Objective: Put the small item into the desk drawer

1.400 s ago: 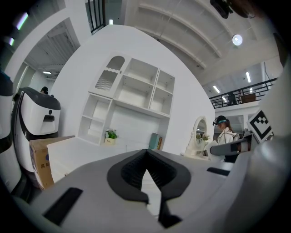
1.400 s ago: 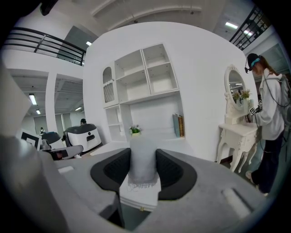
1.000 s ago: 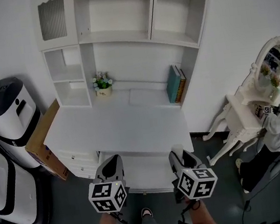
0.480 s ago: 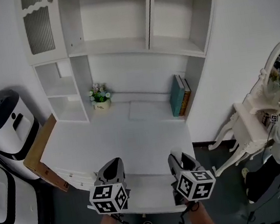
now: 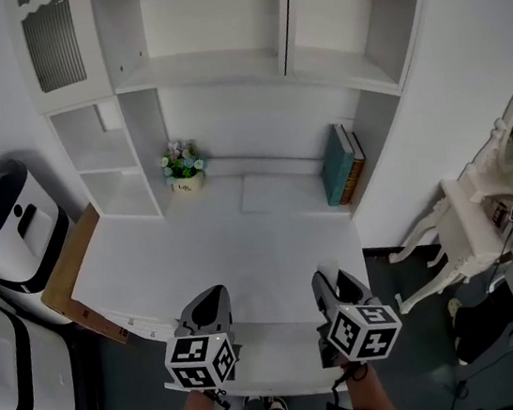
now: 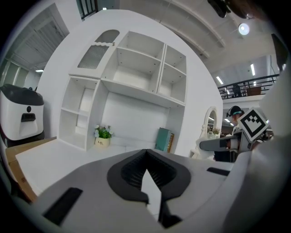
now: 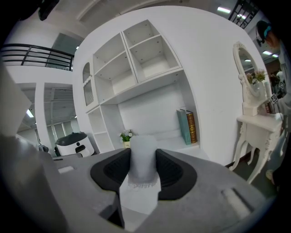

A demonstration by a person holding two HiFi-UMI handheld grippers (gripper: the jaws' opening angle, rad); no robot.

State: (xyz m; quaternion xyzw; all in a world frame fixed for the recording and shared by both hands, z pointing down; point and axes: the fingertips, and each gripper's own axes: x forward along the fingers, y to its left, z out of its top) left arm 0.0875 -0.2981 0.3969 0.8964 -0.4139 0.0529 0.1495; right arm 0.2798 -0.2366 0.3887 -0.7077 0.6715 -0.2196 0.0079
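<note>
R claw: jaws clamped on the item, a pale stubby cylinder. It's upright, pinched on its sides, top poking above the pads. L claw: jaws together at the tips, nothing btwn them, only desk showing thru the slit.

Drawer sits right below & btwn both claws and looks pulled out, so we read the step as lower + release. How we'd do it:
- R claw straight down, item upright, no tilt. Round body in a 2-pad pinch, so we expect it to pivot if bumped.
- Aim mid-drawer, away from its front lip and from the desk edge just ahead of the claws. Clipping that edge is the main risk imo.
- Part the jaws only once the base touches the drawer floor. Dropped from height it'd prob tip & roll.
- L claw stays off to the side, then it's free to push the drawer shut.
- Drawer depth: can't tell from here.

Writing:
- Label under the item, btwn the R jaws: one line of dark print, too blurred to read.
- Cubes on both claws: b/w square markers, no text.
- Far ahead of L claw, pot w/ flowers at back of desk: a short word on it, too small to read for sure.
- Far ahead of R claw, books: one teal, one brown w/ gilt marks on the spine, not legible.
- Shelves above those: bare, no writing.
</note>
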